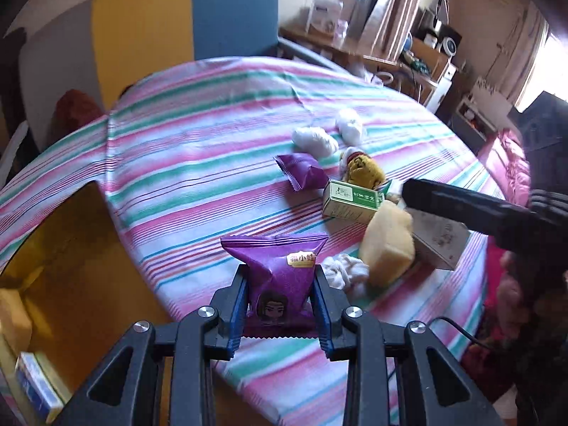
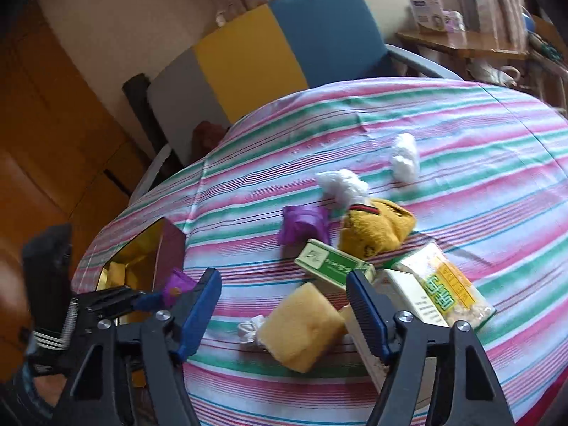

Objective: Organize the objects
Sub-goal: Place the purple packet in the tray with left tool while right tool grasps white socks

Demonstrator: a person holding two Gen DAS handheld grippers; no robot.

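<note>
The left tongs (image 1: 280, 301) were clenched on a purple snack packet (image 1: 280, 273), held upright between the blue pads. The right tongs (image 2: 284, 305) stood released above a yellow sponge (image 2: 301, 326). Only the right view showed the noodle packet (image 2: 451, 287). Beyond lay a green box (image 1: 351, 200), another purple packet (image 1: 301, 174) and white wads (image 1: 314, 140).

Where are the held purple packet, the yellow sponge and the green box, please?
Purple packet (image 1: 280, 280), left wrist view, middle of its front.
Yellow sponge (image 2: 301, 325), right wrist view, top face.
Green box (image 2: 332, 263), right wrist view, printed top.
</note>
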